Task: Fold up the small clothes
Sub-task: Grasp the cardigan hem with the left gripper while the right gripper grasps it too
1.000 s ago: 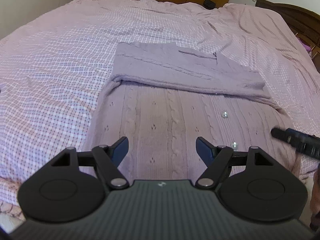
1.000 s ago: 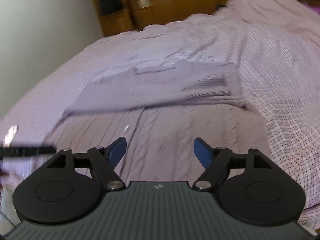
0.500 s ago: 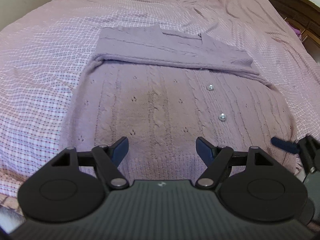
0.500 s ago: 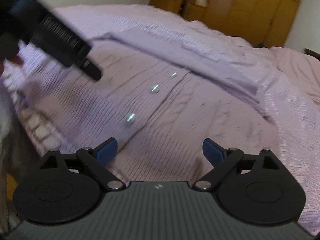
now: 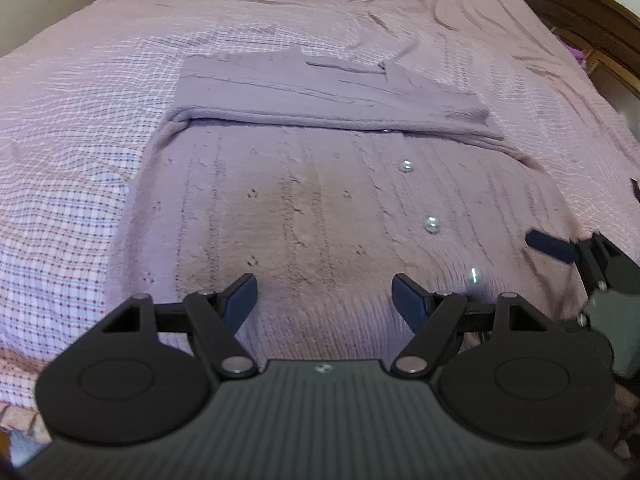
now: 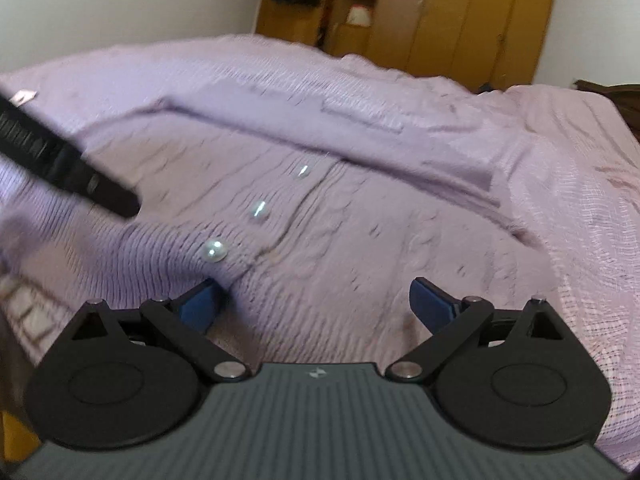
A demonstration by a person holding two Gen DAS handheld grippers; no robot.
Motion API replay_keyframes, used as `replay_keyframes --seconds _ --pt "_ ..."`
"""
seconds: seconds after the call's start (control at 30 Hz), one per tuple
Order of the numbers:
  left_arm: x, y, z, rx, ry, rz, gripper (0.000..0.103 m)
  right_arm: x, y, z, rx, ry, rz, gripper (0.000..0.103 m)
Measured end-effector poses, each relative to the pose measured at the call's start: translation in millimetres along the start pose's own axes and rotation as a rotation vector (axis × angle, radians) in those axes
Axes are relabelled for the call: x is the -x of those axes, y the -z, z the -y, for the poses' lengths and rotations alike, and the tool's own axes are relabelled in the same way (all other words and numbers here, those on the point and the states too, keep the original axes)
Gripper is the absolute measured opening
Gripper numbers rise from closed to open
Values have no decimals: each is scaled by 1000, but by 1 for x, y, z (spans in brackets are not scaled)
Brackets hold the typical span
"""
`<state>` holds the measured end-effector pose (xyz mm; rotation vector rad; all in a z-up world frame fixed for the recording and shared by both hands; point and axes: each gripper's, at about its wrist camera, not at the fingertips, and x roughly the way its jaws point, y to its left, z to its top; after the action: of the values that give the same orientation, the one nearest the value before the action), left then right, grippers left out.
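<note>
A lilac knitted cardigan (image 5: 320, 208) lies flat on the bed (image 5: 72, 128), on a checked pink cover. Its sleeves (image 5: 328, 96) are folded across the upper part, and the lower part with the pearl buttons (image 5: 431, 224) is spread toward the near edge of the bed. The left gripper (image 5: 324, 292) hangs over the hem of the cardigan, on the side away from the buttons. Its jaws stand well apart and hold nothing; the knit lies below and between the blue fingertips (image 5: 240, 294). The right gripper (image 6: 316, 300) is over the hem near the button line. Its jaws are opening, very wide, and grip nothing; the cloth is under them, with one button (image 6: 215, 250) just beyond the left fingertip
</note>
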<state>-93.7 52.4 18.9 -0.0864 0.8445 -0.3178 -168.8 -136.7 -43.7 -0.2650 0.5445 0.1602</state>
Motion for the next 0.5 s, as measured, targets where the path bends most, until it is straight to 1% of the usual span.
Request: replay_keyframes --seconds 0.07,0.13,0.23,0.33,0.37,0.43,0.5 --pt "1 1 2 -17 13 -2 75 3 -4 4 -23 14 38 99" --pt "2 3 4 -50 16 1 75 3 -7 8 -47 23 57 99" --pt "0 7 12 -125 6 -9 75 -5 -15 16 -86 17 51 99" --pt "-3 14 23 -217 -39 -17 76 -10 -20 26 -140 -8 50 99" --pt "-6 15 27 -245 -65 -17 75 -11 -21 26 -152 -14 45 99" --pt "-11 16 32 -268 -132 -10 75 -14 -24 29 -180 -22 31 99" --pt "-16 14 32 -258 -154 -1 76 -12 -24 29 -213 -31 24 99"
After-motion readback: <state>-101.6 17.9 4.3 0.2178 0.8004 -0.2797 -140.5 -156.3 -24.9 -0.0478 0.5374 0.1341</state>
